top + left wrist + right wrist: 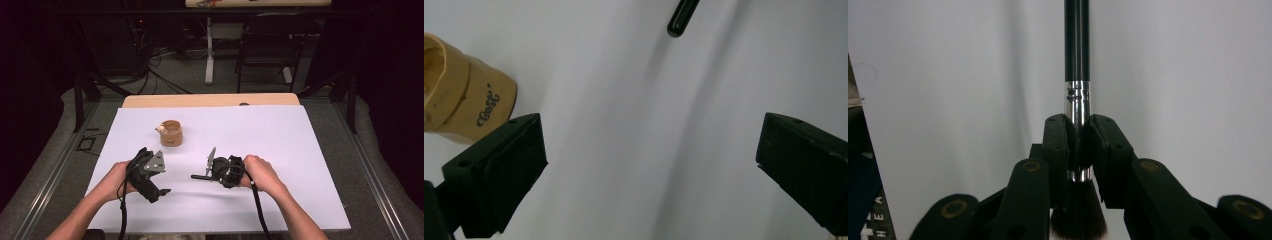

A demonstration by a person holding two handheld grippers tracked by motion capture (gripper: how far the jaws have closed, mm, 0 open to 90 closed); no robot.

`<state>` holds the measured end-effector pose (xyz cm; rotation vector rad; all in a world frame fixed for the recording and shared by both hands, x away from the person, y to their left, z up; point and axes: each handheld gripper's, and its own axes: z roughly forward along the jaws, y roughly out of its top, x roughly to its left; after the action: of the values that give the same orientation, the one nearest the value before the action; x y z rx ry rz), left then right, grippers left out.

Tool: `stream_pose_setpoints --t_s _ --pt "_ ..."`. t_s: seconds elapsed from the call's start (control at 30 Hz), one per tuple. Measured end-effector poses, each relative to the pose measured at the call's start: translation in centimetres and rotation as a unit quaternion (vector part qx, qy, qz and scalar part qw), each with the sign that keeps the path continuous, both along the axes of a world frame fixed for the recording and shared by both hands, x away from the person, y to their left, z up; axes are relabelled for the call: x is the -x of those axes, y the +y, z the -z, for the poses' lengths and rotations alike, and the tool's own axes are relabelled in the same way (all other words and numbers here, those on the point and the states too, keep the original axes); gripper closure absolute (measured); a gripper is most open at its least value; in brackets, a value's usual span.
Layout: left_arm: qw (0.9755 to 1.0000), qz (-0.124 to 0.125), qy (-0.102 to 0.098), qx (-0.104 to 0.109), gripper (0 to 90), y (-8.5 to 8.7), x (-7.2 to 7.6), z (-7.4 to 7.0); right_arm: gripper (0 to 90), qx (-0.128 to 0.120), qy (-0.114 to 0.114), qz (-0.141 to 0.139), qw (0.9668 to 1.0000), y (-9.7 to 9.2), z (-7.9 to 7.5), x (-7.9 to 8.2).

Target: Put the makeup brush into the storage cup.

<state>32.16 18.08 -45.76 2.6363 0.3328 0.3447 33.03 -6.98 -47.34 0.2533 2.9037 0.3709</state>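
White sheet (280, 150) covered table. Tan cup (170, 133) stood upright near middle-left, beyond your L gripper (162, 191). L jaws gaped wide, held nothing. Your R gripper (196, 176) was clamped on makeup brush (1077, 60) at its silver ferrule; black handle pointed toward L gripper, bristles back btw linkages.

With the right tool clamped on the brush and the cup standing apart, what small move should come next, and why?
Probably carry the brush toward the cup. The right tool is shut on its metal ferrule, handle pointing away, while the cup stands open and upright farther up the sheet. The left tool is open and holds nothing.
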Motion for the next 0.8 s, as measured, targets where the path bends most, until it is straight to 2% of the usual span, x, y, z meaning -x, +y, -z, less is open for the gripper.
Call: stream_pose_setpoints --t_s 0.03,0.2,0.27,0.43,0.8 --pt "0.9999 0.007 0.003 -0.012 0.0 -0.6 -0.2 -0.2 77.3 0.001 -0.002 -0.004 1.0 0.1 0.0 0.0" --pt "0.9993 0.021 0.002 -0.03 0.0 -1.7 -0.5 -0.5 77.3 0.002 -0.004 -0.007 1.0 0.1 0.0 0.1" --pt "0.9985 0.029 0.002 -0.046 0.0 -2.6 -0.8 -0.4 77.3 0.003 -0.006 -0.009 0.9999 0.2 0.0 0.3" --pt "0.9973 0.039 0.006 -0.062 0.0 -3.6 -1.3 -0.2 77.3 0.008 -0.008 -0.014 0.9998 0.4 -0.1 0.6" --pt "0.9947 0.067 0.012 -0.078 0.0 -5.3 -1.7 0.0 77.3 0.01 -0.013 -0.022 0.9996 0.8 -0.1 0.9"
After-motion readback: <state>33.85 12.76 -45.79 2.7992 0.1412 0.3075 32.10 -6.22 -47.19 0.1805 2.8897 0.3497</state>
